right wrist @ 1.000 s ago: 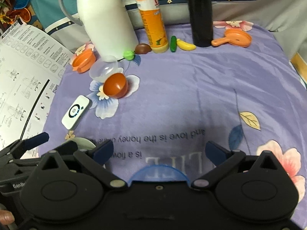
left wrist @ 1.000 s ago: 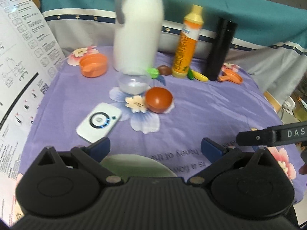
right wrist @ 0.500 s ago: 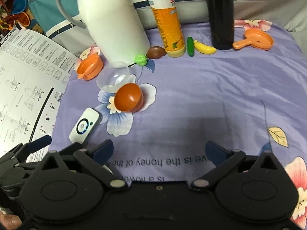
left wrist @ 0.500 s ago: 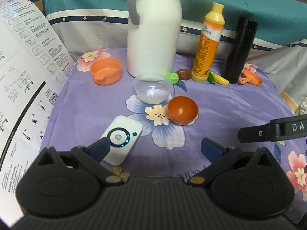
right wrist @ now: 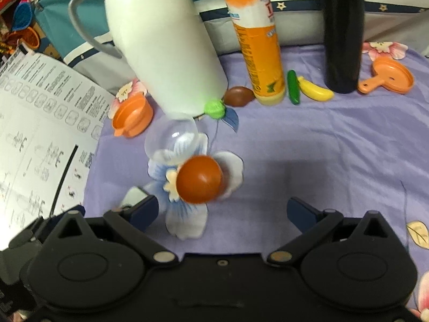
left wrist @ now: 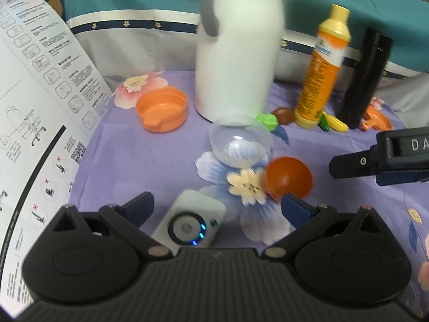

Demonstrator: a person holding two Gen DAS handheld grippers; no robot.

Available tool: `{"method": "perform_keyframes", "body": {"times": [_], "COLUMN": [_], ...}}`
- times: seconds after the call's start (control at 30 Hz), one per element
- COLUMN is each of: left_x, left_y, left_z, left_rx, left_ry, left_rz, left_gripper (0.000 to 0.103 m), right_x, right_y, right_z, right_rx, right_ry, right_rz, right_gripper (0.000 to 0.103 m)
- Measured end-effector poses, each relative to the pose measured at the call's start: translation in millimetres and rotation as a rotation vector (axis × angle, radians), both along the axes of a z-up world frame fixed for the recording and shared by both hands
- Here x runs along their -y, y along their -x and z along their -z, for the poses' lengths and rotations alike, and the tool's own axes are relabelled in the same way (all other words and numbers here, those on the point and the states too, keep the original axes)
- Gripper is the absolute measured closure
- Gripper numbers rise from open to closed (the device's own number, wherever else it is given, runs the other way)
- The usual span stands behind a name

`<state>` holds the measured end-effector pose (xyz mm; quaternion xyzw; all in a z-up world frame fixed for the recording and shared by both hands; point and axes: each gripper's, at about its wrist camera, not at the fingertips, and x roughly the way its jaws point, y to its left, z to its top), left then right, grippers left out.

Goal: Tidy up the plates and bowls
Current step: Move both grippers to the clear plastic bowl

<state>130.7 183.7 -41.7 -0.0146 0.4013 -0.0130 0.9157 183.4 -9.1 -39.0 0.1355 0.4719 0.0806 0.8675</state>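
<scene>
Purple flowered cloth (right wrist: 335,145) covered the bench, with a teal-and-white drape behind it, and I had both tools coming in low from the near edge. My left hand-held gripper (left wrist: 215,206) was spread wide with nothing between its blue tips; below it lay a small white device (left wrist: 191,222) with a lit ring. My right hand-held gripper (right wrist: 221,210) was spread just as wide and empty too, squared up, I judged, on the orange-brown bowl (right wrist: 199,178) just ahead of its left tip.

That bowl sat tipped on the cloth, touching the clear bowl (right wrist: 171,139) behind it, near the foot of the white jug (right wrist: 163,45). A third small orange bowl (left wrist: 162,111) stood apart to the left. I reckoned the pair lay together as the next things to gather, and both grippers were open in readiness for a pick rather than carrying anything.

From the left view I could see into the bowl's hollow, its mouth turned toward that camera, and I could see my right tool's finger reaching in from the edge. The right view gave me only the bowl's rounded back, but showed the row behind far better: the orange bottle (right wrist: 258,43), black flask (right wrist: 341,29), toy banana (right wrist: 315,91) and the orange toy pan (right wrist: 388,76). Motion blur softened both views, the jug in the left one most of all.
</scene>
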Motion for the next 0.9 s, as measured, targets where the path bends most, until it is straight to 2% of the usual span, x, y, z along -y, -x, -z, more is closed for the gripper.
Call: {"method": "perform_keyframes", "body": {"times": [0.27,0.53,0.67,0.8,0.9], "left_x": [-12.1,-14.3,-13.3,-11.4,-11.8], "left_y": [-47.4,-88.4,-97.7,-105.6,-109.5], "left_z": [5.9,27.5,34.4,39.3,42.1], "left_rx": [0.021,0.004,-0.003,-0.009,-0.013], "left_ry": [0.001,0.01,0.018,0.01,0.018], "left_rz": [-0.037,-0.065,-0.063,-0.055,-0.055], "left_gripper": [0.0,0.001,0.002,0.005,0.008], "right_x": [-12.0,-29.1,-37.4,-45.9,-50.2], "right_y": [-57.5,-99.4,-111.9,-119.7,-122.9], "right_z": [11.9,28.2,36.9,42.5,45.8], "right_rx": [-0.027,-0.028,-0.041,-0.045,-0.05], "right_ry": [-0.062,-0.047,-0.047,-0.043,-0.038], "right_rz": [0.032,0.023,0.007,-0.008,-0.02], "right_gripper": [0.001,0.015,0.018,0.028,0.032]}}
